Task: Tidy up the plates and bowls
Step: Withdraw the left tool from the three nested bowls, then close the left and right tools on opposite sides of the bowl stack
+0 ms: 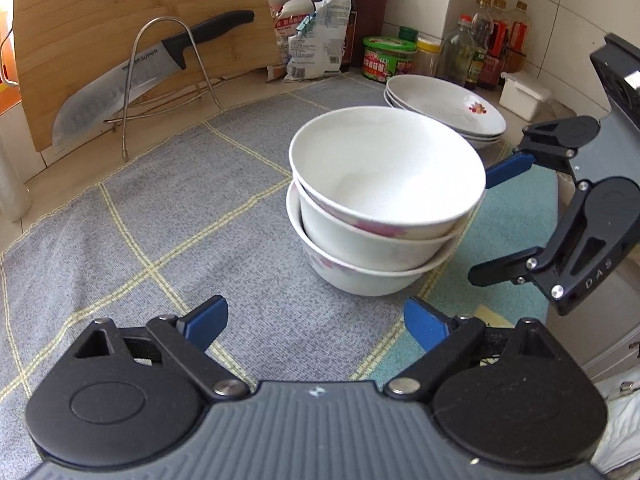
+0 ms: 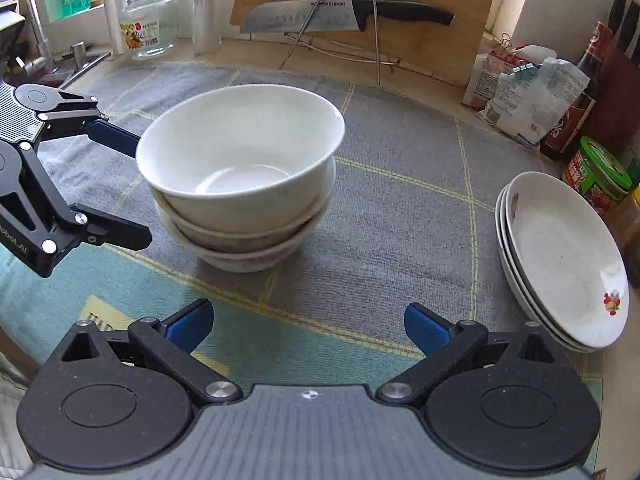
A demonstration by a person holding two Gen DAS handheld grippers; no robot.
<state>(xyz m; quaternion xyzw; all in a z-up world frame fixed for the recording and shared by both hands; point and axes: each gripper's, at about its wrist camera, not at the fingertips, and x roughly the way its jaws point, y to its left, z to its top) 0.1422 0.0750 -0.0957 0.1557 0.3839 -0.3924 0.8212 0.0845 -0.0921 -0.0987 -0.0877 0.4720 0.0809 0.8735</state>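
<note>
While both grippers hang empty above the cloth-covered counter, a stack of three white bowls (image 1: 384,208) is seen standing upright on the grey checked cloth (image 1: 160,220), roughly at its middle. The top bowl sits slightly tilted in the ones beneath. A stack of shallow plates (image 1: 448,108) is placed farther back on the cloth, toward the corner where bottles and jars (image 1: 480,40) are lined against the tiled wall.

The left gripper (image 1: 316,320) is held with its jaws spread wide and nothing between them; the bowls lie straight ahead of it and a little to the right. The right gripper (image 2: 308,320) is likewise opened wide and empty, with the bowl stack ahead and slightly left, and the plates near its right side. In the right wrist view, one blue pad of the left gripper is seen close to the top bowl's rim; contact cannot be told.

Both hands appear about equally near the bowls. Being round, the stack offers no long axis.
</note>
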